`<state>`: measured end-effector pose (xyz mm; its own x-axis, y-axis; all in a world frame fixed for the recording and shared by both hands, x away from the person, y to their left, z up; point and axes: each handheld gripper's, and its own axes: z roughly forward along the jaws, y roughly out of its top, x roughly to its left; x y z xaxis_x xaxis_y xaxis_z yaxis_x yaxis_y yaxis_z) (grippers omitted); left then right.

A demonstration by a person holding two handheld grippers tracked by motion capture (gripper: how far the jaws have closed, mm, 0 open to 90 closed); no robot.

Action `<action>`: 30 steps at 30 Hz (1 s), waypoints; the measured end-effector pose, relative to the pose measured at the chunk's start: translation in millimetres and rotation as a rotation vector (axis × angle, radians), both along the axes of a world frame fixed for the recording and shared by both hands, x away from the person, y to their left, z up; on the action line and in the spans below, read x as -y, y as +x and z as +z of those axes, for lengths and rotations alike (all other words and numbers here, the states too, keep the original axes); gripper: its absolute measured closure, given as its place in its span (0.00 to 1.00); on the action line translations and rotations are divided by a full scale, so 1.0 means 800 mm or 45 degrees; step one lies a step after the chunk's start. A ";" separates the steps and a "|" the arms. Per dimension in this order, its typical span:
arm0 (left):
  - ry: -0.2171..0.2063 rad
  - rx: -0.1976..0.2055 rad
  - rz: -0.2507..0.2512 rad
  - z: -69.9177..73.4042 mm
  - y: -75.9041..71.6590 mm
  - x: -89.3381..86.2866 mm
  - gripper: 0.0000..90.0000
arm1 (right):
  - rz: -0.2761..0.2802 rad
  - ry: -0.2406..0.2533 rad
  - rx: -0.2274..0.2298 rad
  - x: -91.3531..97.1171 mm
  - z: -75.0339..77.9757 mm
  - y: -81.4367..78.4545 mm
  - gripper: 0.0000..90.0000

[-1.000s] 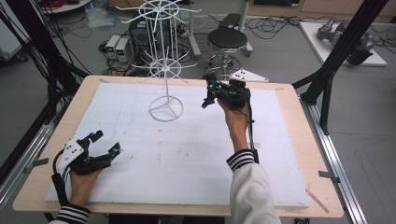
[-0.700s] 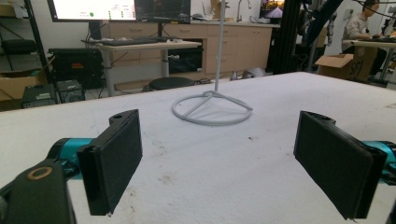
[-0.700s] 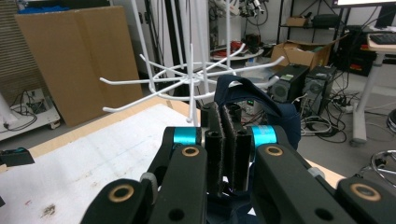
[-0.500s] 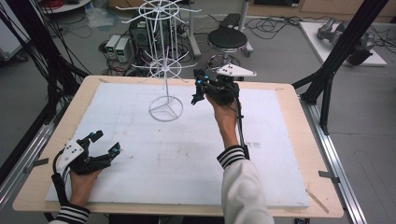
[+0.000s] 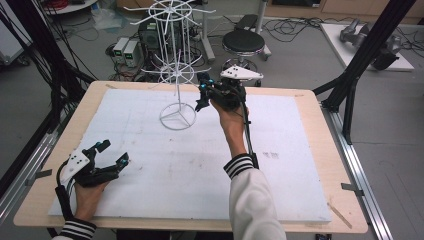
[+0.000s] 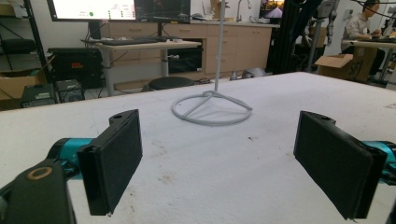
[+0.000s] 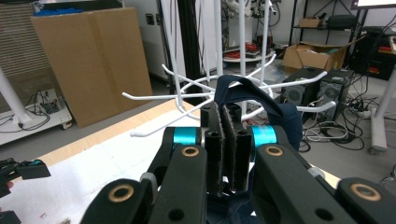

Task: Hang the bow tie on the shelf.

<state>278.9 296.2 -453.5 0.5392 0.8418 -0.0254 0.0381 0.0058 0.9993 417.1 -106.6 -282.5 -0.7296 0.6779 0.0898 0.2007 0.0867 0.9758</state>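
our right gripper (image 7: 227,140) is clamped on a dark blue cloth (image 7: 261,109), raised just beside the white wire hook rack (image 5: 176,75). our left gripper (image 5: 111,154) rests wide apart, low on the white board (image 5: 290,165).

I see the rack (image 5: 176,75) as thin white-coated wire, smooth with a slight sheen. Table (image 5: 305,100) edge looks like pale bare wood; its white top sheet (image 5: 165,165) is matt, faintly rough, with scuff marks. Left gripper (image 6: 219,158) pads look matt black, fine-textured like foam or felt. Right gripper (image 7: 227,135) pinches dark navy cloth (image 7: 275,116), soft and matt; its arms are matt black plastic with 2 glossy teal bands.
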 end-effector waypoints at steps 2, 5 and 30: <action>0.001 -0.001 -0.001 0.000 0.000 0.000 0.17 | 0.006 -0.003 0.001 -0.003 0.001 0.000 0.97; 0.001 -0.002 -0.001 0.000 0.000 0.000 0.17 | 0.010 -0.008 0.003 -0.007 0.003 0.001 0.97; 0.002 -0.001 -0.002 0.000 0.000 -0.001 0.17 | 0.028 -0.087 -0.012 -0.032 -0.005 0.008 0.93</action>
